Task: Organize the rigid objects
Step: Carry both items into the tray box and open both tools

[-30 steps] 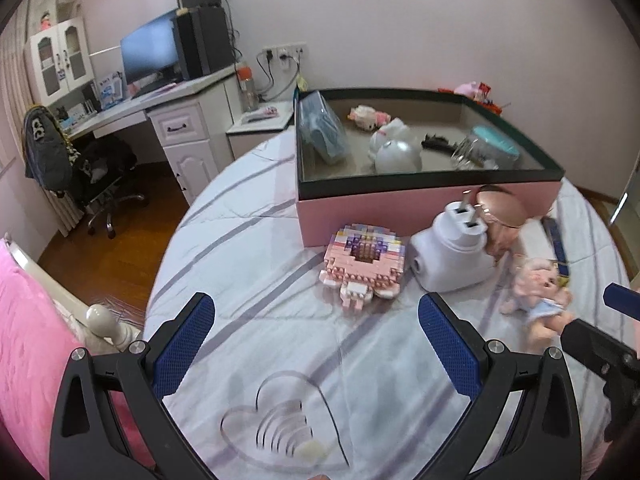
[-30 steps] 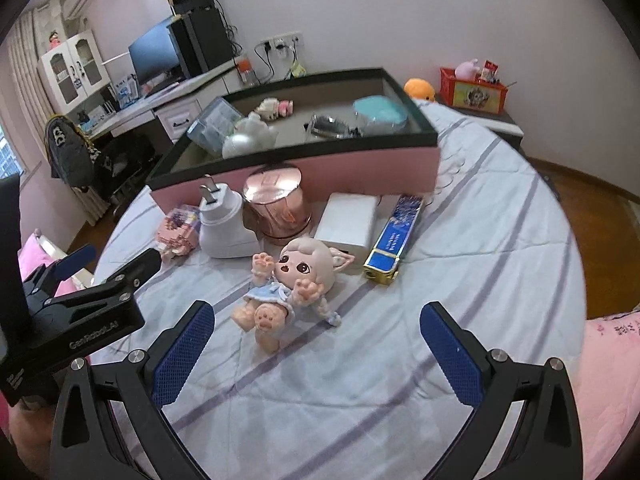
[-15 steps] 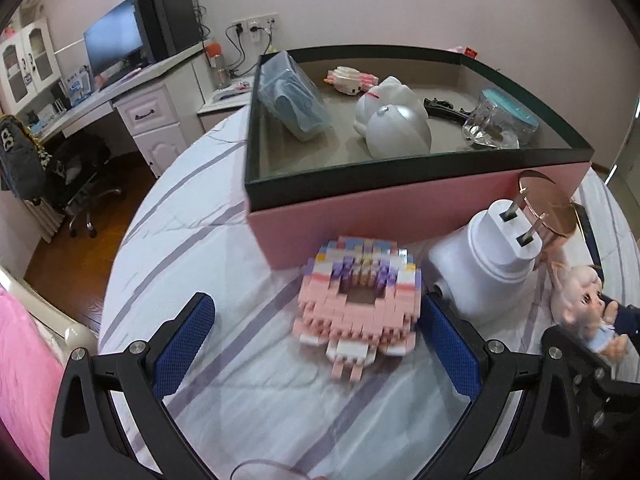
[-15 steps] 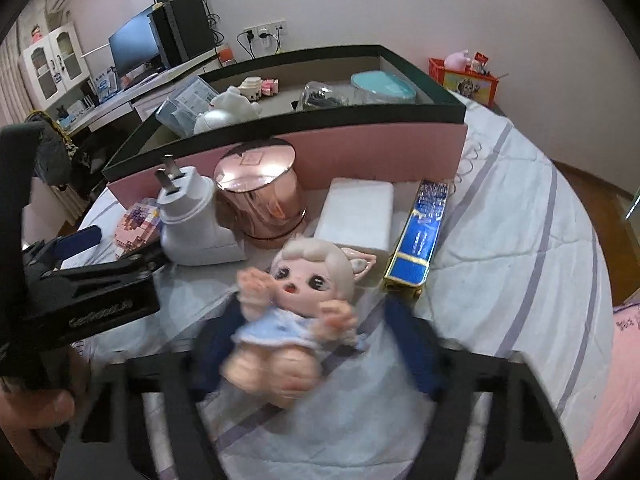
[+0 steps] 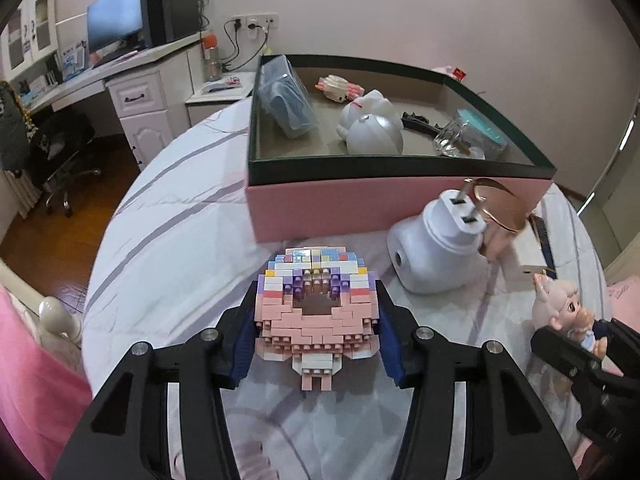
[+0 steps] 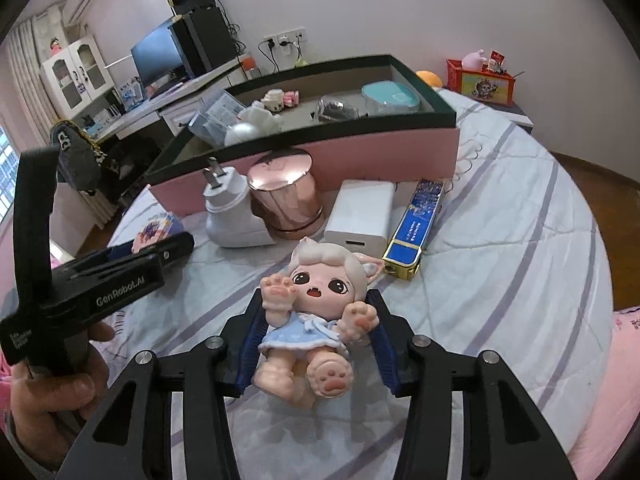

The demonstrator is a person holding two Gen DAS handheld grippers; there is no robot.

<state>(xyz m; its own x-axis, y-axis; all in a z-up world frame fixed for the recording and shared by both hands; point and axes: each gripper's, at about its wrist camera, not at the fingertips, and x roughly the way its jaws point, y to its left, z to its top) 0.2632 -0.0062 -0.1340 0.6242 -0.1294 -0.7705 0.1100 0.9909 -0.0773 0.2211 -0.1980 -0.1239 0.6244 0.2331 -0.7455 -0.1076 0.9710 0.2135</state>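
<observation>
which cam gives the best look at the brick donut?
Left wrist view: the brick donut sits centred and whole between the closing left tongs, pads at its sides. Right wrist view shows only a sliver of it behind the left tongs' black body.

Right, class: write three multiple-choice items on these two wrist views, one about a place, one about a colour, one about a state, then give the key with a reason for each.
1. Where is the white plug adapter?
A. in the box
B. on the bed in front of the box
C. on the desk

2. What colour is the doll's dress?
A. light blue
B. red
C. green

3. What sits between the left gripper's fingers?
A. nothing
B. the doll
C. the brick model

Key: B, it stands outside the pink box wall; A, the dress is pale blue; C, the closing fingers flank the model.
</observation>
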